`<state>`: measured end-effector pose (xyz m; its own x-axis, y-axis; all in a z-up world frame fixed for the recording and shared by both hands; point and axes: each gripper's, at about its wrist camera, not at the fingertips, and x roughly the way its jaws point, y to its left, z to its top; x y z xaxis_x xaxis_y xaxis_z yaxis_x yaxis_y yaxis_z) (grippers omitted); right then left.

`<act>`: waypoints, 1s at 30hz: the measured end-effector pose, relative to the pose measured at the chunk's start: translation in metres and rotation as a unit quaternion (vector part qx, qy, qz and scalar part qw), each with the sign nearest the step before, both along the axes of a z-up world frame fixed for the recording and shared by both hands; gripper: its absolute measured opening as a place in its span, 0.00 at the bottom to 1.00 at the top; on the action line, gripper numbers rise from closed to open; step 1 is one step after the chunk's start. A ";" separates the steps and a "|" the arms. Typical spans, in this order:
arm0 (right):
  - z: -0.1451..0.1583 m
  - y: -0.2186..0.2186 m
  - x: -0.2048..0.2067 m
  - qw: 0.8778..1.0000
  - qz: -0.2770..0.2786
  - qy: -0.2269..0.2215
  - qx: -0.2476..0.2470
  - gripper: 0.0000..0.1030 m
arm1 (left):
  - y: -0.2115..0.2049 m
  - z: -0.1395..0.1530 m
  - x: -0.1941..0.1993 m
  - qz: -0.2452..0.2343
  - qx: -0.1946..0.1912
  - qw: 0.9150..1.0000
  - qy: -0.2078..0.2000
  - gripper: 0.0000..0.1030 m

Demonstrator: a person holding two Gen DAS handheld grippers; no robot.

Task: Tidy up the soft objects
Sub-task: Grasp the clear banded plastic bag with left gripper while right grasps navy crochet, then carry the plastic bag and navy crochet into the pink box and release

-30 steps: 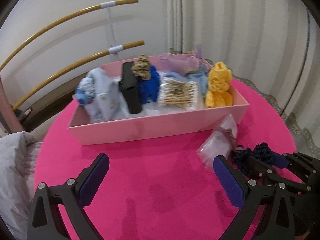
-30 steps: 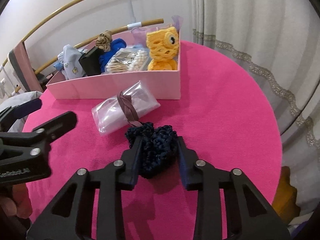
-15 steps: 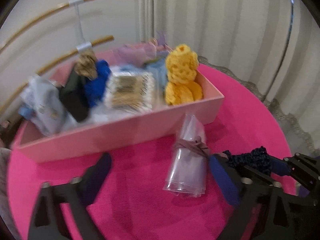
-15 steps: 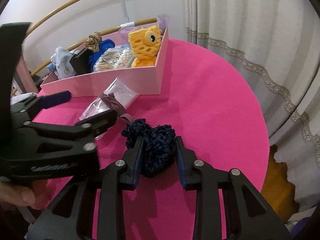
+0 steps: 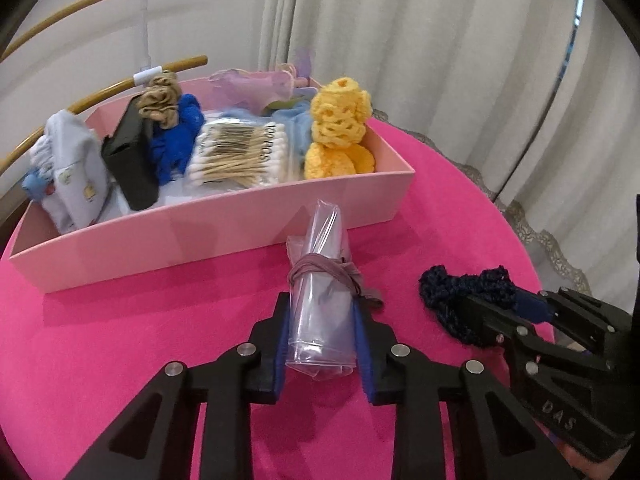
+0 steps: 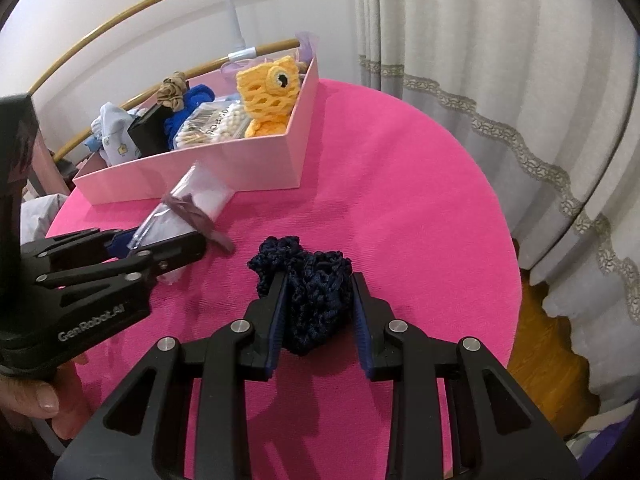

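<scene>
Left gripper (image 5: pixel 320 340) just closed, clamping plastic roll (image 5: pixel 322 300); right gripper (image 6: pixel 318 312) grips navy crochet piece (image 6: pixel 312 292); pink box (image 5: pixel 224 236) just behind.

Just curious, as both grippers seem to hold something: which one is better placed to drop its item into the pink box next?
Probably the left gripper. It is shut on the plastic roll, which lies right at the box; the right gripper holds the navy knit farther away.

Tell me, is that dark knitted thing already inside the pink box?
No, the dark knitted thing lies on the pink tablecloth, outside the pink box.
</scene>
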<state>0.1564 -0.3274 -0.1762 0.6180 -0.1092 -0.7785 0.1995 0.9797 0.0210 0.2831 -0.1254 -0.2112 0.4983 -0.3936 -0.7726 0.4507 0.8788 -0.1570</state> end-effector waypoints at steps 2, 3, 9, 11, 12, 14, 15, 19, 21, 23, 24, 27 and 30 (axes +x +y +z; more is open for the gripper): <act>0.001 0.002 0.000 1.000 0.001 -0.001 0.002 0.27 | 0.006 0.002 -0.005 0.010 0.006 1.000 -0.006 0.23; 0.001 0.005 0.000 1.000 0.003 -0.001 0.002 0.27 | 0.009 0.006 -0.010 0.014 0.008 1.000 -0.009 0.23; 0.005 0.019 0.001 1.000 0.013 -0.003 0.001 0.27 | 0.025 0.019 -0.025 0.041 0.035 0.998 -0.038 0.22; 0.006 0.023 0.002 1.000 0.017 -0.003 0.001 0.27 | 0.026 0.024 -0.032 0.048 0.047 0.996 -0.051 0.22; 0.007 0.025 0.002 1.000 0.019 -0.003 0.001 0.27 | 0.027 0.027 -0.037 0.052 0.052 0.996 -0.058 0.22; 0.011 0.031 0.001 1.000 0.022 -0.007 0.000 0.27 | 0.030 0.034 -0.045 0.060 0.057 0.994 -0.070 0.22; 0.014 0.033 0.001 1.000 0.023 -0.011 -0.001 0.27 | 0.032 0.037 -0.049 0.063 0.058 0.994 -0.074 0.22; 0.029 0.043 0.000 0.999 0.031 -0.028 -0.001 0.22 | 0.044 0.052 -0.061 0.075 0.055 0.992 -0.090 0.22; 0.036 0.048 0.002 0.999 0.039 -0.034 0.004 0.18 | 0.051 0.060 -0.066 0.080 0.052 0.991 -0.096 0.22; 0.041 0.053 0.003 0.998 0.046 -0.037 0.003 0.15 | 0.058 0.067 -0.070 0.084 0.049 0.990 -0.100 0.22; 0.045 0.057 0.005 0.998 0.050 -0.039 0.000 0.15 | 0.062 0.069 -0.071 0.086 0.047 0.990 -0.102 0.22; 0.045 0.062 0.009 0.998 0.056 -0.032 -0.004 0.15 | 0.074 0.076 -0.074 0.093 0.044 0.989 -0.104 0.22; 0.037 0.056 0.008 0.999 0.039 -0.023 0.001 0.25 | 0.087 0.080 -0.079 0.099 0.042 0.989 -0.103 0.22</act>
